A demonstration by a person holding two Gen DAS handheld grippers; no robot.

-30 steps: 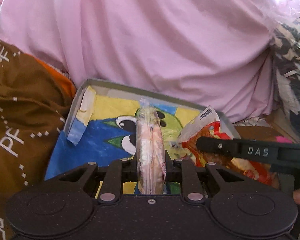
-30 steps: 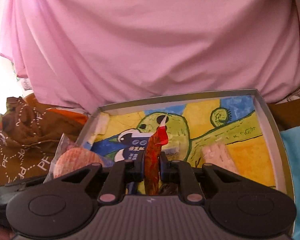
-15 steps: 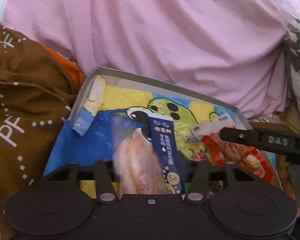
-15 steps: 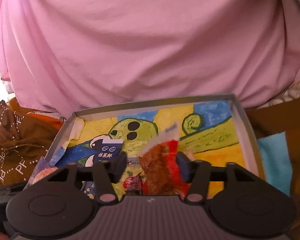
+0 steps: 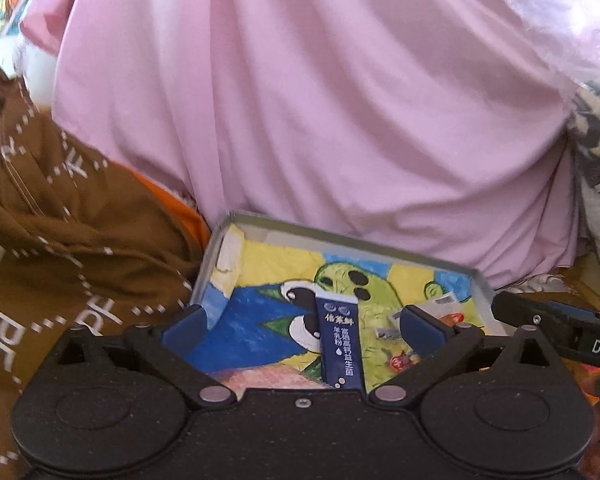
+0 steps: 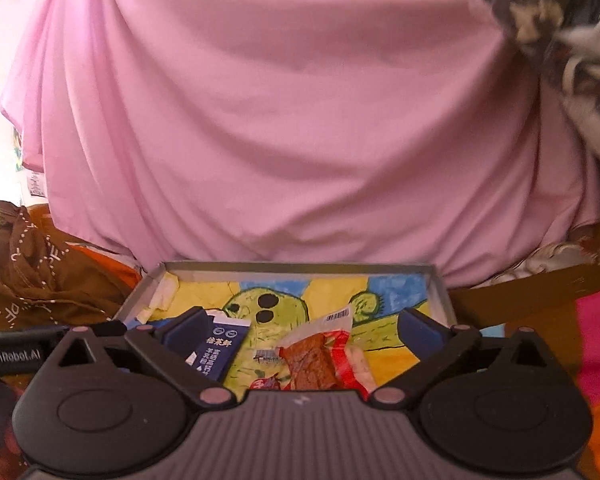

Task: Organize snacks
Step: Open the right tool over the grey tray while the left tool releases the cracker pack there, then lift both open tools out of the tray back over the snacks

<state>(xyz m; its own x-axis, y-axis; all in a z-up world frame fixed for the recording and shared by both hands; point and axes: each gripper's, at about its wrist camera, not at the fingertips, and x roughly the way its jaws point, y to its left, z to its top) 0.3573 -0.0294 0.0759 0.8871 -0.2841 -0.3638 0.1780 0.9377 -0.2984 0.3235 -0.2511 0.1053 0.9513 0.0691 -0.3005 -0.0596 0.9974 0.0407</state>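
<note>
Both tools stand wide open above the shallow grey box [image 6: 440, 280], whose floor carries a painted green cactus on yellow and blue. The left gripper [image 5: 302, 326] holds nothing; a dark blue sachet [image 5: 340, 344] lies flat between its spread fingers, near the box's middle, and a pale pink packet [image 5: 260, 378] shows just beside the sachet at the near edge. The right gripper [image 6: 298, 330] is likewise empty, its fingers apart over the red snack packet [image 6: 320, 356] lying toward the near edge. Pink cloth [image 6: 280, 120] rises behind the far rim.
</note>
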